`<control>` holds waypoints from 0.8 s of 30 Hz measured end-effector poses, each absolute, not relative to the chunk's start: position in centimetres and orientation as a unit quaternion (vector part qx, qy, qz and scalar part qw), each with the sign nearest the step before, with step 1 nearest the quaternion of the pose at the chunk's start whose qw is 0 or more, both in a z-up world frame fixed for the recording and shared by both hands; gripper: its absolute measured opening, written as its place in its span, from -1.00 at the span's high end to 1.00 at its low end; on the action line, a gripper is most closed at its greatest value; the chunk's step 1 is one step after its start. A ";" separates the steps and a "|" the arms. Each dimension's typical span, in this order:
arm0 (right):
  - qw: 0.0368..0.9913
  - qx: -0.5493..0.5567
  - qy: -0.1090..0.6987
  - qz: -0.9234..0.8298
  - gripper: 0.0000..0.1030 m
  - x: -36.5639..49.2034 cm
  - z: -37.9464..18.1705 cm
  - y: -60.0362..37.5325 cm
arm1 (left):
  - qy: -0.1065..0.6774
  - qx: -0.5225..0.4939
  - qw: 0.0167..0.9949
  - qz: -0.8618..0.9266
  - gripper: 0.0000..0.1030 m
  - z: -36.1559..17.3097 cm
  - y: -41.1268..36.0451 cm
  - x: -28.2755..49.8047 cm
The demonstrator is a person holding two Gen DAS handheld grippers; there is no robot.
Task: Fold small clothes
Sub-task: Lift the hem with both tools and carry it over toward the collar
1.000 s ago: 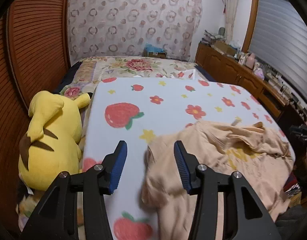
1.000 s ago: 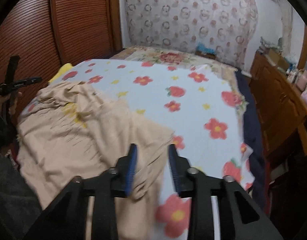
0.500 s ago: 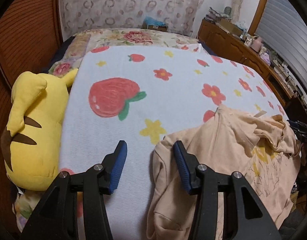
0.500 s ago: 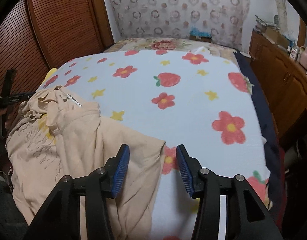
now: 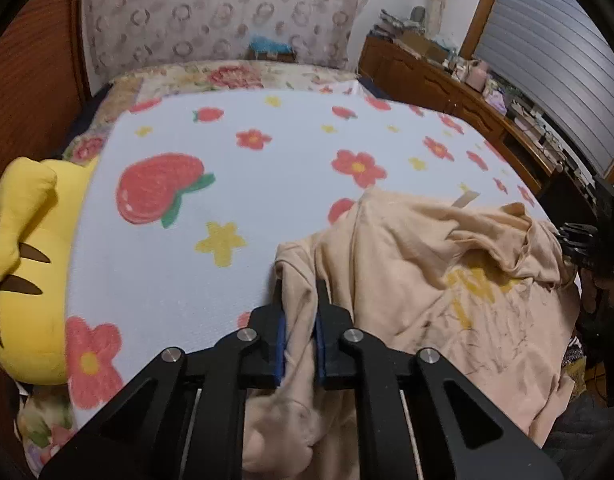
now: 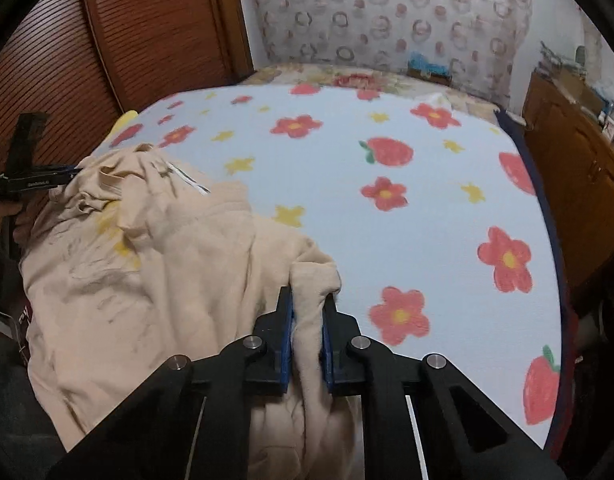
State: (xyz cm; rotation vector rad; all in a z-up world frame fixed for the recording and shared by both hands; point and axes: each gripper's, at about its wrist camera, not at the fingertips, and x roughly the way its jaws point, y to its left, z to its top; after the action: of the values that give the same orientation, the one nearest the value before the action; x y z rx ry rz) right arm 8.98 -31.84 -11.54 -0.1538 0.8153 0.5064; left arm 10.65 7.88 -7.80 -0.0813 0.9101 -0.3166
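Sweatshirt (image 5: 419,280), beige with a yellow print, lies rumpled at the near edge of the bed (image 5: 235,152), on the strawberry-and-flower blanket (image 6: 387,152). My left tongs (image 5: 300,300) are closing with a bunched corner of its cloth pinched between the blue pads; my right tongs (image 6: 307,308) are closing the same way on the opposite corner. I judge the fabric soft, light and limp: it will sag and drag between the two grips, so corners and hems are the places to hold, kept taut. A yellow plush toy (image 5: 31,264) sits at the blanket's left side, well apart from the garment. Open blanket lies beyond; nothing blocks spreading it there.
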 end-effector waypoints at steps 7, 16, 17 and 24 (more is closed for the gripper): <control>0.917 -0.021 0.298 0.264 0.83 4.4 -3.9 -33.7 | 0.321 -0.069 0.928 -0.174 0.83 1.2 8.4 5.2; 0.947 -0.046 0.158 0.274 0.85 -2.0 8.3 -34.8 | 0.165 -0.080 0.968 -0.171 0.84 14.5 11.1 -0.5; 0.950 -0.047 0.144 0.274 0.85 -2.6 9.6 -35.1 | 0.154 -0.078 0.970 -0.169 0.84 15.5 11.4 -0.9; 0.958 -0.067 0.060 0.271 0.85 -6.5 18.0 -36.3 | 0.073 -0.070 0.982 -0.158 0.84 22.9 13.6 -2.9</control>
State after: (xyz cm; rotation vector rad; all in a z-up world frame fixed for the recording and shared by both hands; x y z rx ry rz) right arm -6.53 -36.28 18.02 -0.1350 0.1226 0.5494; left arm -2.86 13.57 22.89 -0.1418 0.1471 -0.3184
